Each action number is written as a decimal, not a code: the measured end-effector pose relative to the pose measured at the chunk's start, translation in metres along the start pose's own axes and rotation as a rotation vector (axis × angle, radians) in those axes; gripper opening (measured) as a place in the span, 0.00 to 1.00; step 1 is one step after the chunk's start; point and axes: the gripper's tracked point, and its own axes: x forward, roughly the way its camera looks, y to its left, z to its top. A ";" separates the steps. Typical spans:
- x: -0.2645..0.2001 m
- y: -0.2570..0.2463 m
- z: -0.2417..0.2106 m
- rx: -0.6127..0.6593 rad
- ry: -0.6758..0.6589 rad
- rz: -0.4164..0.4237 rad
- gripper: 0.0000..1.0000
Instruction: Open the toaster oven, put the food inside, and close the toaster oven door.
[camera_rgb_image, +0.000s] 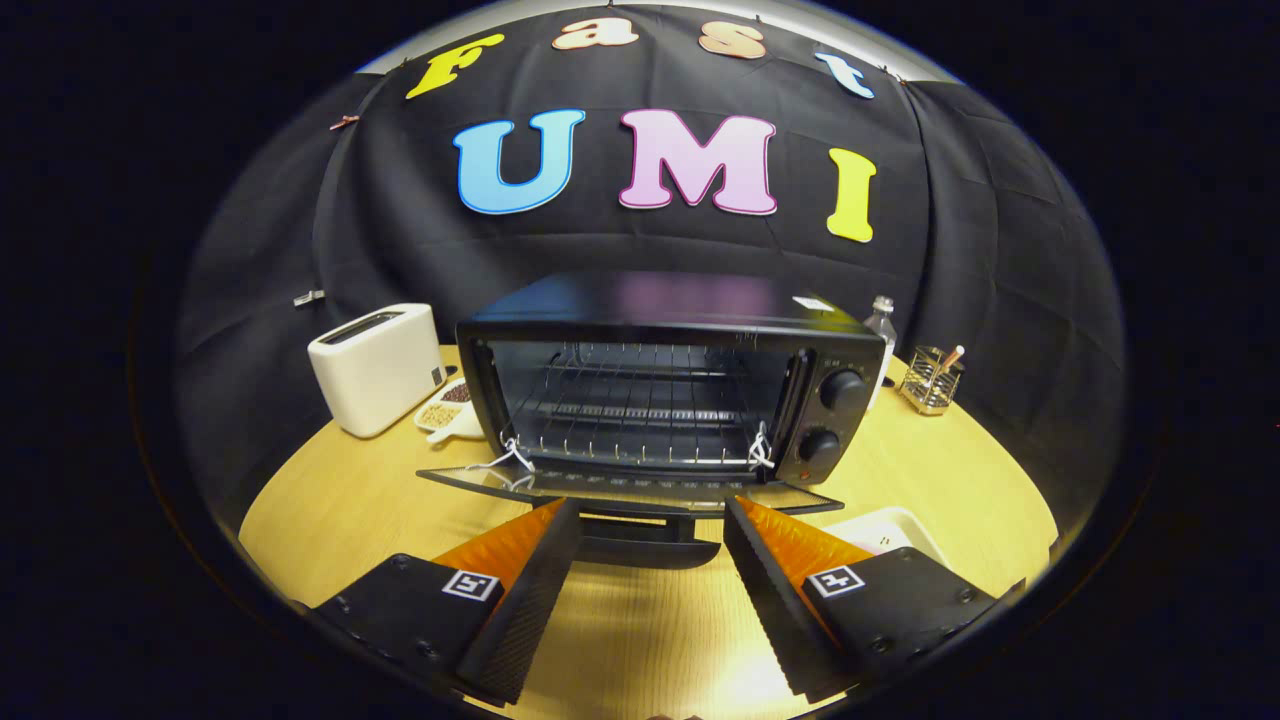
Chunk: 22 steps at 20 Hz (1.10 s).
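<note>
A black toaster oven (670, 380) stands on the round wooden table (930, 470), straight ahead of my fingers. Its glass door (620, 490) is folded down flat toward me, with the black handle (640, 545) at its front edge. Inside, a wire rack (640, 400) is bare. Two knobs (840, 415) sit on the oven's right panel. My gripper (650, 525) is open, its fingertips spread to either side of the door handle and holding nothing. A white dish (890, 530) lies just behind my right finger, mostly hidden; I cannot tell what is in it.
A white slot toaster (375, 365) stands left of the oven, with a small white dish of grains (445, 410) beside it. Right of the oven are a clear bottle (880, 325) and a wire holder (930, 380). Bare table lies beneath my fingers.
</note>
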 end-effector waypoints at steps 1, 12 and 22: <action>0.002 0.001 -0.013 -0.024 0.030 0.006 0.96; -0.043 -0.074 -0.015 -0.074 0.080 0.030 0.99; -0.050 -0.227 -0.014 0.072 0.239 0.020 0.99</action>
